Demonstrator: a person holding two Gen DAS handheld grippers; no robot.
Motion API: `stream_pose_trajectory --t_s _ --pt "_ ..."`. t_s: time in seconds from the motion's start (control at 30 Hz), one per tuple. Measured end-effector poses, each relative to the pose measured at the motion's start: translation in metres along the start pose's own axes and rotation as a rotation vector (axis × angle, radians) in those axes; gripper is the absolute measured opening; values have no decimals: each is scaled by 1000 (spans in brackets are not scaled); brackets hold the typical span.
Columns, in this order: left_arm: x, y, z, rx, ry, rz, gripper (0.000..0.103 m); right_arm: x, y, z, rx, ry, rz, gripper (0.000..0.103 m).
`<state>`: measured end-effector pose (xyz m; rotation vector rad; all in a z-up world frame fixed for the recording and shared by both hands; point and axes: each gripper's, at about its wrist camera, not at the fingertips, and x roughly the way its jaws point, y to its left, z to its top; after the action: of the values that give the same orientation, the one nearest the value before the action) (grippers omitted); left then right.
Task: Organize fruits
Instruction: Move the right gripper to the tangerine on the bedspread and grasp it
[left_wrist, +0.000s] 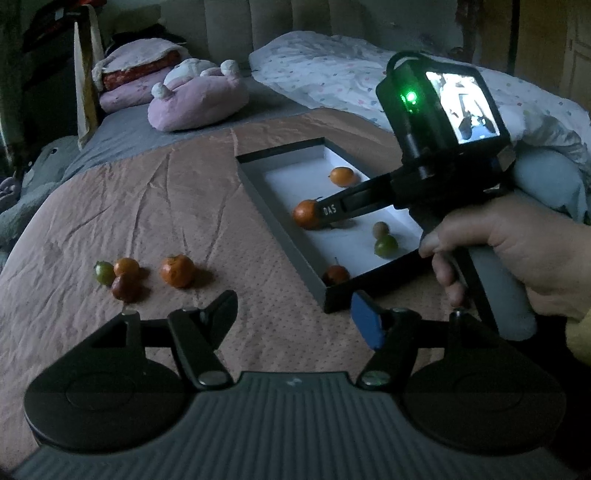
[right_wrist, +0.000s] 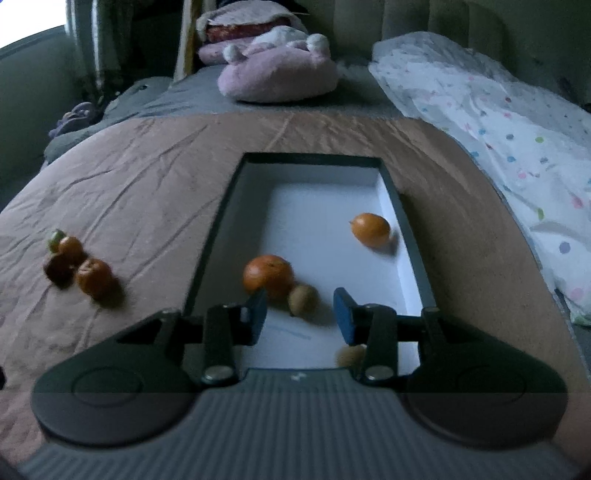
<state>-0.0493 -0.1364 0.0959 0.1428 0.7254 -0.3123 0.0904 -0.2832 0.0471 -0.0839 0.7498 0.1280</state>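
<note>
Roughly halfway I'd say: several fruits already in box (right_wrist: 406, 236), four left in cluster on bed (left_wrist: 147, 206). Right gripper (right_wrist: 300, 314) over box, jaws parted, nothing pinched, orange (right_wrist: 268, 276) just past left pad on box floor. Left gripper (left_wrist: 293, 317) jaws wide apart, empty, hovers near loose fruit (left_wrist: 177, 271).

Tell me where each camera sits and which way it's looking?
Left wrist: sits on the left gripper, looks down across the bed at the tray and loose fruit; shows the right hand holding the right gripper.
Right wrist: sits on the right gripper, looks down into the tray.
Both see the tray and pink plush.
</note>
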Motion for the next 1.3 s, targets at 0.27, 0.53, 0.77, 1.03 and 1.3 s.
stream_pose_trajectory --t_s 0.27,0.53,0.77,1.03,1.3 --pt "-9 21 -8 -37 -10 36 73 -6 28 9 -40 -14 53 42" --pt "-16 52 -17 -88 -9 89 74 -9 62 6 -83 -54 191 42" --pt "-15 68 -24 -98 -6 118 74 4 92 4 -124 -23 259 42" --pt "-7 89 -34 -129 14 149 74 22 131 5 -205 11 306 54" --pt "-4 112 -41 -159 30 194 74 50 151 10 -236 56 293 53"
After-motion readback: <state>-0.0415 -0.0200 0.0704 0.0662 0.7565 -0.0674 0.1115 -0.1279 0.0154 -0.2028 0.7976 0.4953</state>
